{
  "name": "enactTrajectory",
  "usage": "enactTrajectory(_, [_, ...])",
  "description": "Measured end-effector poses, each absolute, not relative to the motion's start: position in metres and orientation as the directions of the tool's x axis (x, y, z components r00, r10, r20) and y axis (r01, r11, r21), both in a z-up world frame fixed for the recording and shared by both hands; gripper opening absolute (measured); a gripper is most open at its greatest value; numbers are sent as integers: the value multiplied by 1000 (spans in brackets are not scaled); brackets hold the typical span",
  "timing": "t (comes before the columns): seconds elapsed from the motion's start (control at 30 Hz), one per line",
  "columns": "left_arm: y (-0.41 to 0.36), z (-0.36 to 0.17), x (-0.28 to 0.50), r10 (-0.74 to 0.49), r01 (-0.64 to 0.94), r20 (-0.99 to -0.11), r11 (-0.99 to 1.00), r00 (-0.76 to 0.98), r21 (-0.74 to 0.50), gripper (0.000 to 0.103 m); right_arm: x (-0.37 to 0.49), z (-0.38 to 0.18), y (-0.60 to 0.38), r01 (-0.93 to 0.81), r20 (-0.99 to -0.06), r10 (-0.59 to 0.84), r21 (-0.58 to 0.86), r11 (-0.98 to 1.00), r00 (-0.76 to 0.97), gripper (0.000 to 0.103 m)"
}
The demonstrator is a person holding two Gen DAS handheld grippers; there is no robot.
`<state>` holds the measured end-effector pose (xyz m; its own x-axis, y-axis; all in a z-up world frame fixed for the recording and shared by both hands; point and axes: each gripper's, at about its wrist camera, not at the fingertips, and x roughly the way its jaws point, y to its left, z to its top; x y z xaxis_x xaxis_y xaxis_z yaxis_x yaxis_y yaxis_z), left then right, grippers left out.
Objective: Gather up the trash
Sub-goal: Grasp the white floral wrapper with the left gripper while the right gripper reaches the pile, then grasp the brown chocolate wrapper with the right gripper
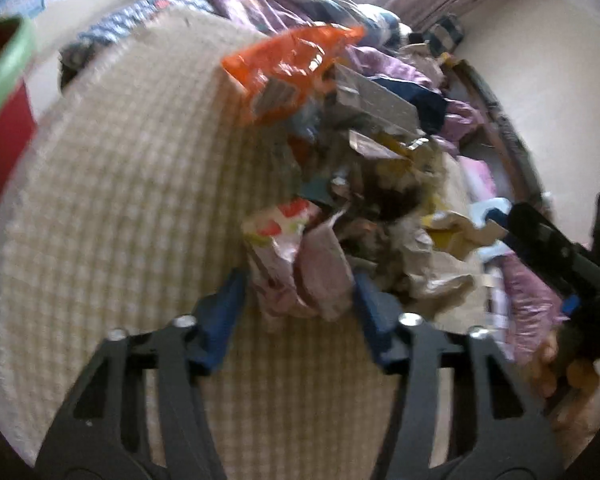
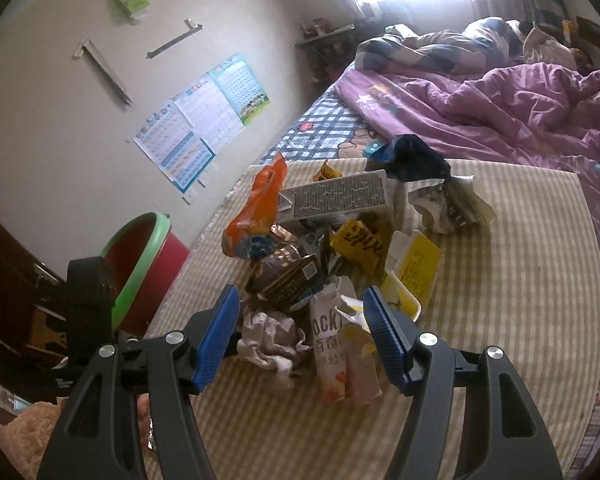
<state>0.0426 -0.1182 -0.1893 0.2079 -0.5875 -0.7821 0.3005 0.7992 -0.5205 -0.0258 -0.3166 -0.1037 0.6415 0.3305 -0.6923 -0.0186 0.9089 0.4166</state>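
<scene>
A heap of trash lies on a striped beige mat (image 2: 500, 280): an orange snack bag (image 2: 256, 208), a grey patterned box (image 2: 336, 196), yellow wrappers (image 2: 360, 248), crumpled paper (image 2: 268, 336) and a pink Pocky box (image 2: 332, 352). My right gripper (image 2: 300, 336) is open, its blue pads on either side of the crumpled paper and Pocky box. My left gripper (image 1: 300, 312) is open around a pink and white wrapper (image 1: 296, 264) at the near edge of the heap; the left wrist view is blurred. The orange bag (image 1: 288, 64) shows there too.
A red bin with a green rim (image 2: 140, 256) stands left of the mat, also at the left edge of the left wrist view (image 1: 4, 92). A bed with purple quilts (image 2: 500, 112) lies behind. Posters (image 2: 204, 120) hang on the wall.
</scene>
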Motion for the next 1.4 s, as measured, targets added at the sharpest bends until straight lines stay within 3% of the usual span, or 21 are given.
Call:
enactTrajectory(0.1, [-118, -183, 38, -558, 327, -795, 817, 237, -475, 40, -24, -99, -314, -34, -687, 329, 405, 914, 648, 63])
enactTrajectory(0.53, [-58, -122, 31, -454, 271, -746, 891, 488, -365, 40, 2, -90, -282, -105, -698, 329, 344, 933, 636, 64])
enactTrajectory(1.0, [28, -84, 28, -312, 83, -691, 935, 652, -344, 41, 38, -130, -236, -157, -827, 181, 113, 981, 532, 64])
enactTrajectory(1.03, [32, -84, 28, -307, 72, -690, 935, 655, -347, 41, 37, -134, -236, -158, -832, 178, 110, 981, 525, 62])
enactTrajectory(1.07, [33, -84, 28, -304, 67, -690, 935, 657, -348, 41, 36, -136, -235, -161, -833, 180, 111, 981, 524, 49])
enactTrajectory(1.17, [37, -86, 29, -299, 56, -690, 935, 659, -351, 41, 34, -138, -238, -157, -828, 197, 133, 979, 524, 27])
enactTrajectory(1.4, [39, -90, 30, -300, 47, -695, 932, 654, -358, 41, 26, -123, -246, -153, -793, 237, 182, 971, 562, 23])
